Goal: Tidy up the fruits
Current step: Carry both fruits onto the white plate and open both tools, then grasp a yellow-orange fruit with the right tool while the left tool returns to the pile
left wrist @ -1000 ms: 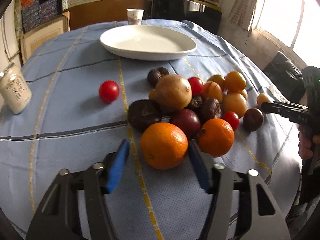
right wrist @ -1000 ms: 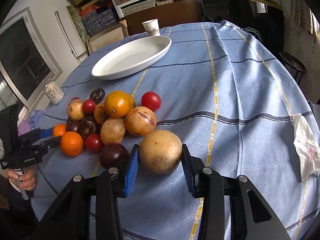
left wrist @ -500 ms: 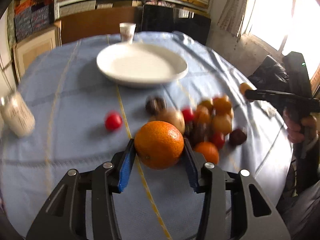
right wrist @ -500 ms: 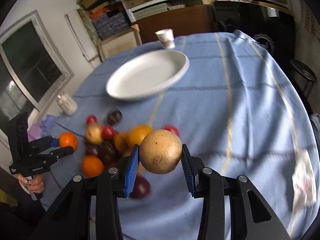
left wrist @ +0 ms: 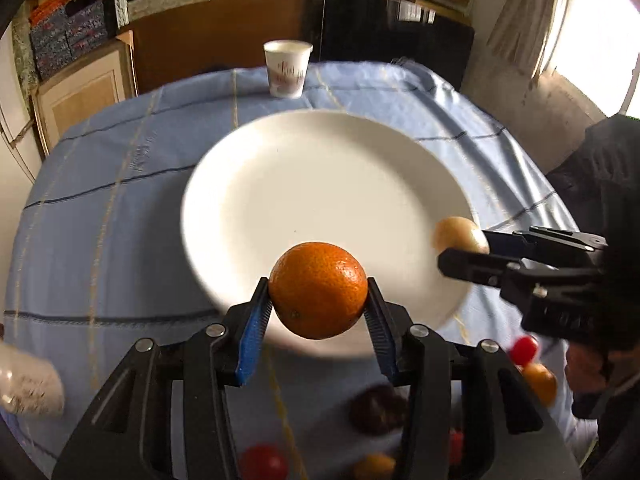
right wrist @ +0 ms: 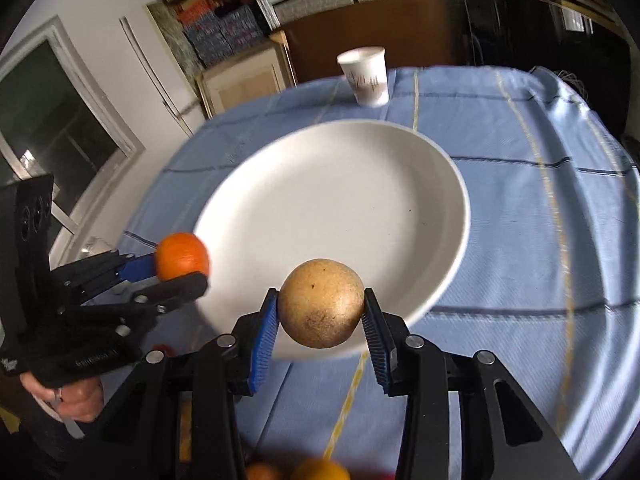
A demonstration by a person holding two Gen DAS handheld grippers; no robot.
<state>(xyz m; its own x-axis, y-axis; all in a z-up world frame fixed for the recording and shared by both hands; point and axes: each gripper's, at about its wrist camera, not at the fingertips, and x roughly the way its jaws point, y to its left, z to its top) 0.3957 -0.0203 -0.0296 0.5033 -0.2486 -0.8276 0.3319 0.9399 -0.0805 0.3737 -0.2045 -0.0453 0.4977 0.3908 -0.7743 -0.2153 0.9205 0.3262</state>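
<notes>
The left gripper [left wrist: 318,312] clamps an orange [left wrist: 318,290] between its blue pads, holding it in the air over the near rim of the white plate [left wrist: 312,184]. The right gripper [right wrist: 320,318] grips a tan round fruit [right wrist: 321,304] above the same plate's near edge. More fruit [left wrist: 376,404] lies blurred on the blue cloth [left wrist: 100,240] below, and a paper cup [left wrist: 287,68] stands beyond the plate.

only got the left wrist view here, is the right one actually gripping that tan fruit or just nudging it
Observer: Gripping. In the right wrist view both blue fingers of the right gripper press the sides of the tan fruit, held above the plate's near rim.
Operator: and my orange from outside
Observer: The orange sits right at the tips of the left gripper, by the plate's left rim.
</notes>
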